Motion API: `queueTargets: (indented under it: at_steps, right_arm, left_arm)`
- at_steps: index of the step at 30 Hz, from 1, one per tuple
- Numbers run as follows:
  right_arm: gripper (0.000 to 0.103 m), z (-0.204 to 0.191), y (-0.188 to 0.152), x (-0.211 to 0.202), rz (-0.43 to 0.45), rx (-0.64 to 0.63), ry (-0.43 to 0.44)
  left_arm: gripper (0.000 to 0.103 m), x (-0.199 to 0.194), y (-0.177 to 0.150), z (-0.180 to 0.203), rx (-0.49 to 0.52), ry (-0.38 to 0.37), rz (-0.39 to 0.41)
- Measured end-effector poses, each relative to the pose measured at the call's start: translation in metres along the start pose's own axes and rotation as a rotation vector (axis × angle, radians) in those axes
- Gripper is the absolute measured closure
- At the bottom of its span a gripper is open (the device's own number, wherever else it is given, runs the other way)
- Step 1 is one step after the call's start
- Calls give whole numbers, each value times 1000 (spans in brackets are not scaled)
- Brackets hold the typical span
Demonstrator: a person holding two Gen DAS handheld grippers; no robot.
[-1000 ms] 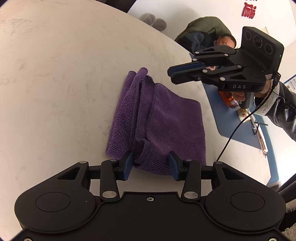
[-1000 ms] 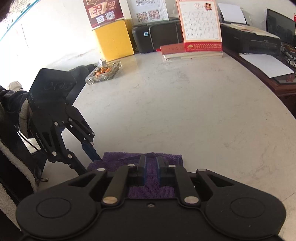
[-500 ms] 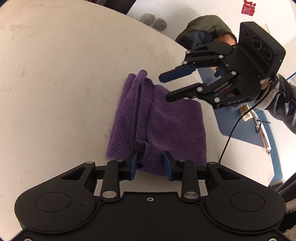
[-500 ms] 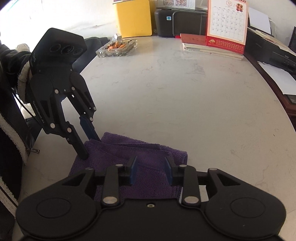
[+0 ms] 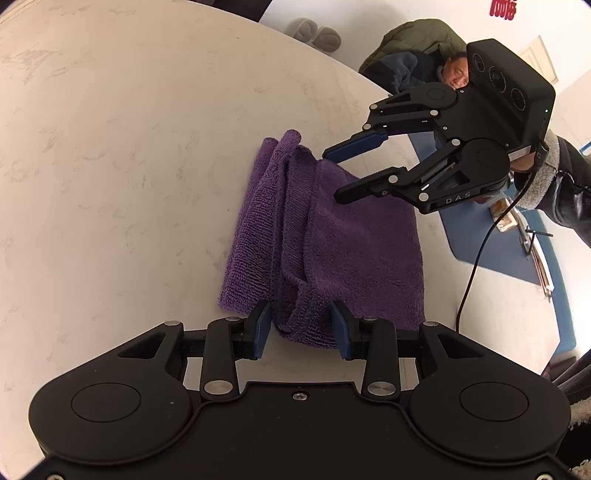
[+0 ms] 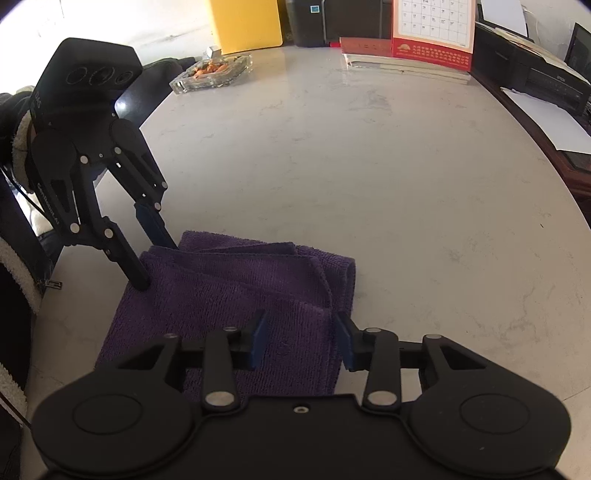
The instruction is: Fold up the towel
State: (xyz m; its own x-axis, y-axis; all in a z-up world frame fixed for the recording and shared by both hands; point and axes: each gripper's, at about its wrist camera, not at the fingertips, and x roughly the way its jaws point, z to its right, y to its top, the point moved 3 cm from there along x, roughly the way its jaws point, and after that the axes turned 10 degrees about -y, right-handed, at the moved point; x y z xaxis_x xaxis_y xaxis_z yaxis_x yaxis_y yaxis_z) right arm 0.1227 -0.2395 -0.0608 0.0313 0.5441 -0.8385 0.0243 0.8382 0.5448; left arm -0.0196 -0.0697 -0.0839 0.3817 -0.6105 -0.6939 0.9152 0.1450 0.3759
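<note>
A purple towel [image 5: 351, 240] lies folded in several layers on the pale marble table [image 5: 129, 147]. My left gripper [image 5: 301, 328] straddles the thick fold at its near end. The jaws are opening, with the fold between them and the pads just off the cloth. The right wrist view shows the towel [image 6: 229, 288] with the left gripper [image 6: 155, 264] tipped down at its far left edge. My right gripper [image 6: 301, 328] stands over the towel's right fold, jaws closing slightly, pads not pressing. From the left wrist view the right gripper [image 5: 334, 175] hovers just above the far end.
A glass ashtray [image 6: 212, 72], a yellow box [image 6: 243, 22], a desk calendar [image 6: 432, 33] on books and a printer [image 6: 535, 74] stand along the table's far side. A seated person [image 5: 406, 48] and a blue mat [image 5: 498, 243] lie beyond the table edge. A cable [image 5: 476, 266] hangs from the right gripper.
The right gripper went from almost shut to open and tipped down toward the towel's far end. The left jaws narrowed around the near fold, then eased apart a little.
</note>
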Motion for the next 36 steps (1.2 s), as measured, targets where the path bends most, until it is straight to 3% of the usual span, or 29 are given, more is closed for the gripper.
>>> queueTargets:
  at_steps: [5, 8, 15, 30, 34, 36]
  right_arm:
    - [97, -7, 0, -4, 5, -39, 0]
    - [100, -13, 2, -11, 24, -67, -17]
    - [100, -12, 23, -35, 138, -45, -52]
    - [100, -6, 30, 31, 202, 75, -85]
    - [93, -3, 32, 33, 202, 143, -81]
    - [74, -2, 33, 29, 202, 171, -114]
  left_arm:
    - [68, 1, 1, -1, 6, -6, -3]
    - [68, 1, 2, -1, 10, -8, -2]
    - [67, 2, 2, -2, 19, -17, -8]
    - [67, 1, 1, -6, -5, -32, 3]
    - [67, -1, 0, -5, -10, -32, 5]
    - [67, -1, -1, -4, -10, -32, 7]
